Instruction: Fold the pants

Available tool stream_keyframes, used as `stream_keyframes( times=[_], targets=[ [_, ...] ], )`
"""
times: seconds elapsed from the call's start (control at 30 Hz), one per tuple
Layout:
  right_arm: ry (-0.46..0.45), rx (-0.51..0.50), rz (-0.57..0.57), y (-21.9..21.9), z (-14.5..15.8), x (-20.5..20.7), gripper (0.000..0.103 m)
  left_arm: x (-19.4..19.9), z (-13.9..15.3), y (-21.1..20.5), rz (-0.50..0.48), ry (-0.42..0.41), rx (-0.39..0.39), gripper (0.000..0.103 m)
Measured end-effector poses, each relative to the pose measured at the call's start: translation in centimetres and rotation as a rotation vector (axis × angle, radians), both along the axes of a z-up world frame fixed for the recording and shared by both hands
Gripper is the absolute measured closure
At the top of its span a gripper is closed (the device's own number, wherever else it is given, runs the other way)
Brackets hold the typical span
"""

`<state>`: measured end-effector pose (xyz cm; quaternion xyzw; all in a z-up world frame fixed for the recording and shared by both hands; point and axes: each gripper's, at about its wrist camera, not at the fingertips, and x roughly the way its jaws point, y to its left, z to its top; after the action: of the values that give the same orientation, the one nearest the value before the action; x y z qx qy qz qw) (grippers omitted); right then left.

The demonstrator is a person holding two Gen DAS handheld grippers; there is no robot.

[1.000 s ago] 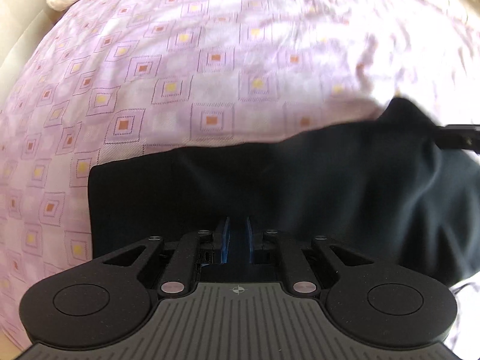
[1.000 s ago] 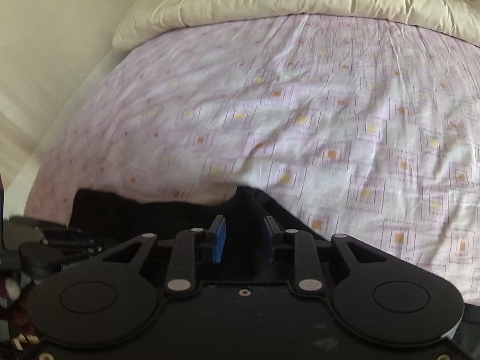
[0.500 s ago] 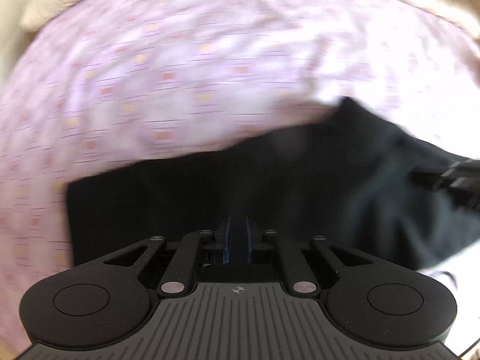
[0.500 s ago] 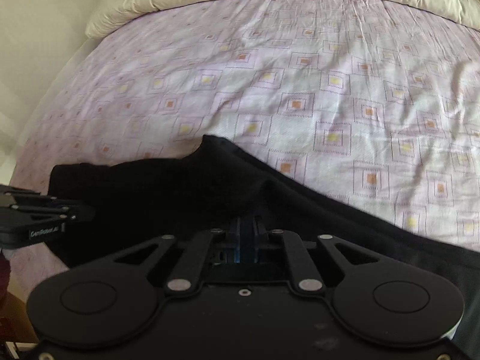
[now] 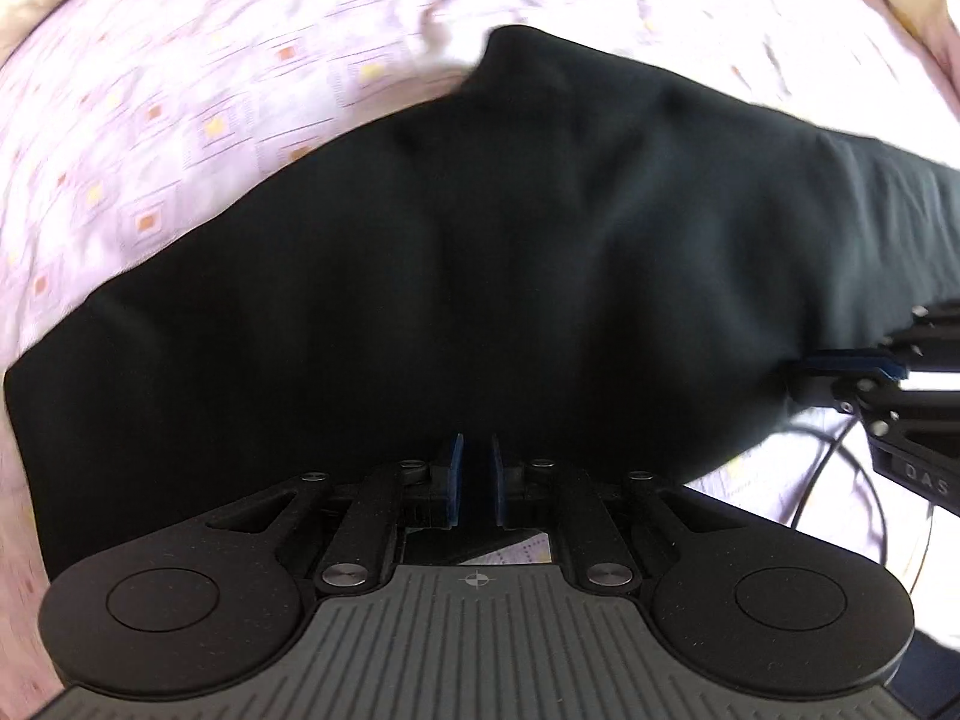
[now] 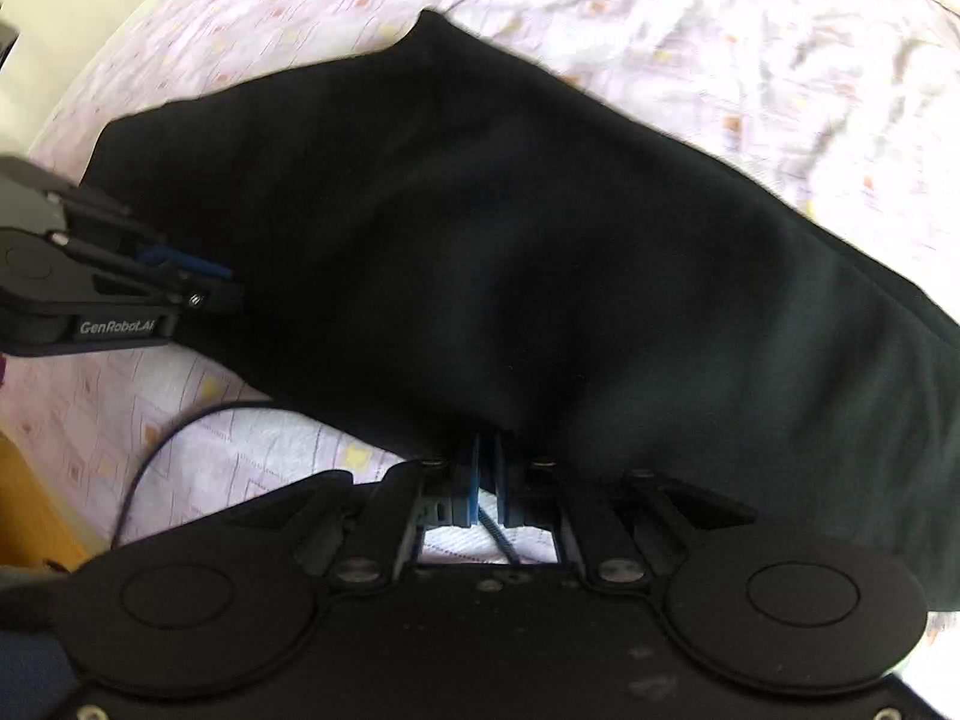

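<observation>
Black pants (image 5: 480, 240) lie spread across the pink patterned bed sheet (image 5: 180, 90) and fill most of both views. My left gripper (image 5: 477, 450) points down at their near edge, its blue pads shut on the black fabric. In the right wrist view my right gripper (image 6: 486, 444) is also shut on the near hem of the pants (image 6: 510, 210). Each gripper shows in the other's view: the right gripper (image 5: 840, 369) at the right edge, the left gripper (image 6: 198, 276) at the left, both pinching cloth. The fabric sags between them.
The sheet (image 6: 720, 60) stretches far beyond the pants. A cream duvet edge (image 5: 36, 6) lies at the far left corner. A thin dark cable (image 6: 150, 450) runs over the sheet near the bed's front edge, with yellowish floor (image 6: 24, 510) beside it.
The right jaws have closed on the pants. Both grippers have drawn the fabric along with them, so the pants now fill far more of each view, and the two grippers stand further apart.
</observation>
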<state>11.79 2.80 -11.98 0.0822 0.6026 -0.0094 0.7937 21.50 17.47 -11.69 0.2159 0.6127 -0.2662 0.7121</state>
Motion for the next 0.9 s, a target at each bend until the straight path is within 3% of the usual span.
stream_keyframes(
  times=[0.23,0.43,0.53,0.67,0.9],
  targets=[
    [-0.088,0.039,-0.224,-3.0,3.0,-3.2,0.083,-0.8,2.2,-0.3,0.123,0.0,-0.071,0.092],
    [-0.083,0.042,-0.382,-8.0,2.9,-6.9,0.08,-2.9,2.5,-5.0,0.076,-0.024,-0.1,0.092],
    [-0.072,0.0,-0.345,-10.0,2.8,-7.6,0.079,-3.2,2.3,-7.6,0.058,-0.077,-0.083,0.092],
    [-0.099,-0.003,-0.282,-12.8,3.3,-6.7,0.077,-2.5,2.5,-9.3,0.126,-0.05,-0.088,0.092],
    [-0.147,0.002,-0.08,-15.1,4.0,-1.7,0.071,2.2,2.8,-10.3,0.214,-0.083,-0.072,0.091]
  ],
)
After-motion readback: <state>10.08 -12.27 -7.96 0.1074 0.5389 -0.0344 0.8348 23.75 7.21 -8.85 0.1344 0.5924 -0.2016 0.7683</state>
